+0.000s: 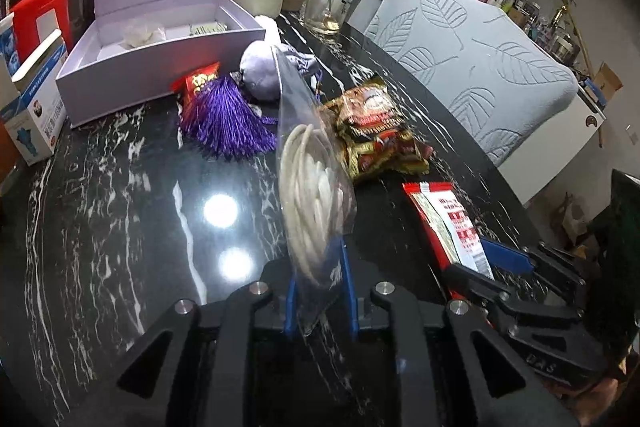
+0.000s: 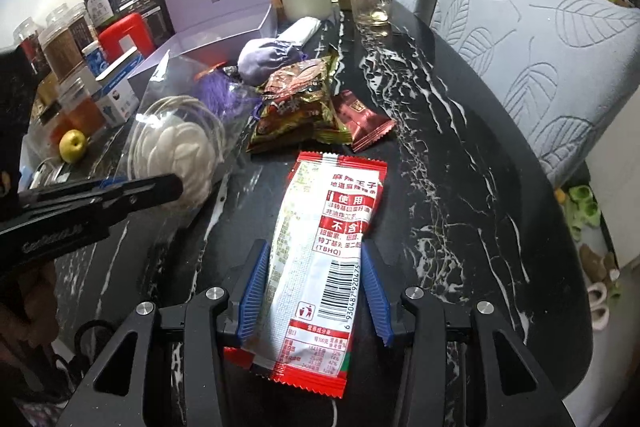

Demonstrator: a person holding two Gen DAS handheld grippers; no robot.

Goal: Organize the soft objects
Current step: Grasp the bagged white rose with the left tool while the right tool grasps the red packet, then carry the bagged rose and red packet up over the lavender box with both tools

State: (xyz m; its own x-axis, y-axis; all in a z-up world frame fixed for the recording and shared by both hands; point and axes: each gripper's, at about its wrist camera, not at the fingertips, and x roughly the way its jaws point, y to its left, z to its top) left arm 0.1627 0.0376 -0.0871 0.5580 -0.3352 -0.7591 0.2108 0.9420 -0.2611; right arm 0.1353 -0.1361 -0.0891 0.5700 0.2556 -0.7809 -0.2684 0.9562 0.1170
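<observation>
One clear bag (image 1: pixel 316 195) (white cord inside) is pinched by the left tool (image 1: pixel 320 291); the right tool (image 2: pixel 316 291) grips one red-white packet (image 2: pixel 320 247).

Two grippers, one clear bag of white cord (image 1: pixel 312 195), one lavender box (image 1: pixel 160 39), one purple tassel (image 1: pixel 228 119). Snack packets number perhaps four, since some overlap. Two chairs, one glass (image 1: pixel 322 5).

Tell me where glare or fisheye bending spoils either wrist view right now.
Left wrist view: two bright lamp reflections glare off the glossy black marble table; frame edges curve and darken. Right wrist view: no hard glare, the red-and-white snack packet reads sharply, the table's edge bows.
</observation>
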